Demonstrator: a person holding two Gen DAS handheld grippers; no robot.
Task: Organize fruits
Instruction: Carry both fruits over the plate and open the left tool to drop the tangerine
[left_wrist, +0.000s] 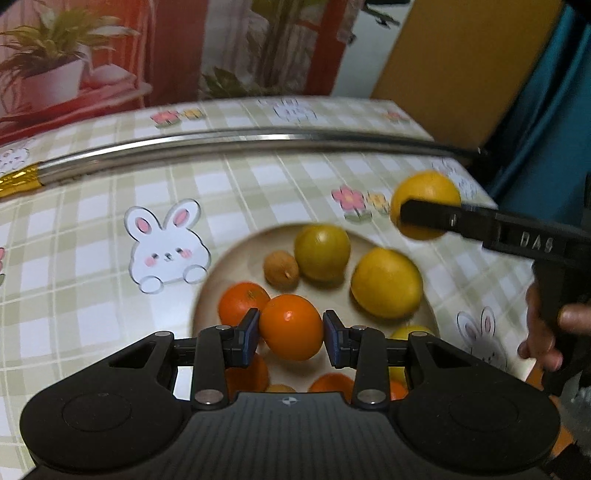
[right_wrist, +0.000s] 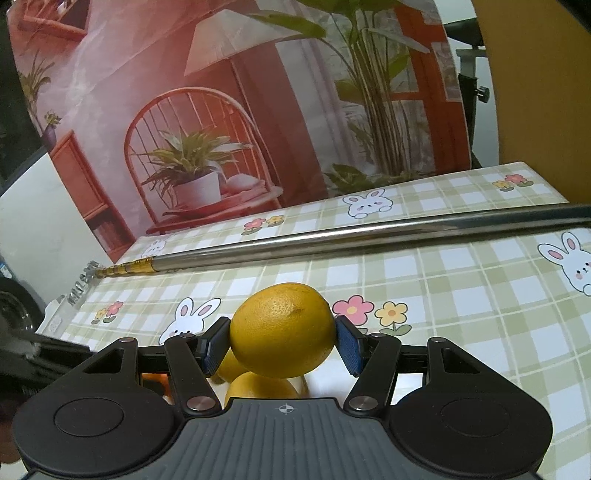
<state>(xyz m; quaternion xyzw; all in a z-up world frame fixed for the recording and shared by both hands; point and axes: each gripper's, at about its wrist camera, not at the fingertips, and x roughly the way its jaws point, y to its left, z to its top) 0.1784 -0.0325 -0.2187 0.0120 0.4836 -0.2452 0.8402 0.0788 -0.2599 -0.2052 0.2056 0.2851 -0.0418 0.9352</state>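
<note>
Here the left gripper (left_wrist: 291, 332) is clenched on an orange tangerine (left_wrist: 291, 326), both blue pads (left_wrist: 248, 334) pressed against its sides, and holds it above the near part of a beige plate (left_wrist: 240, 254) that sits on the checked tablecloth (left_wrist: 92, 295) with its rabbit and flower prints.

In the plate lie several fruits. A greenish-yellow citrus (left_wrist: 322, 253) sits toward the far rim, with a small brown, rough-skinned fruit (left_wrist: 281, 268) just beside it on the left. A large yellow lemon-like fruit (left_wrist: 386, 283) rests on the right side of the plate. A second orange tangerine (left_wrist: 242, 302) lies just behind and left of the held one. More orange and yellow fruits show beneath the gripper body, partly hidden, so their number cannot be told.

The right gripper (right_wrist: 281, 341) is grasping a yellow citrus (right_wrist: 282, 328) between its blue pads (right_wrist: 349, 349), which touch the fruit on both sides. In the left wrist view this same fruit (left_wrist: 424, 192) hangs off the plate's far right, above the tablecloth, with a black finger (left_wrist: 443, 218) across it. Under it in the right wrist view, yellow fruit (right_wrist: 258, 386) shows just below the held one; whether they touch cannot be told.

A long metal rod (left_wrist: 258, 142) with a gold-coloured end lies across the table beyond the plate. Behind the table stands a printed backdrop (right_wrist: 184, 129) of a chair, potted plants and a lamp.
</note>
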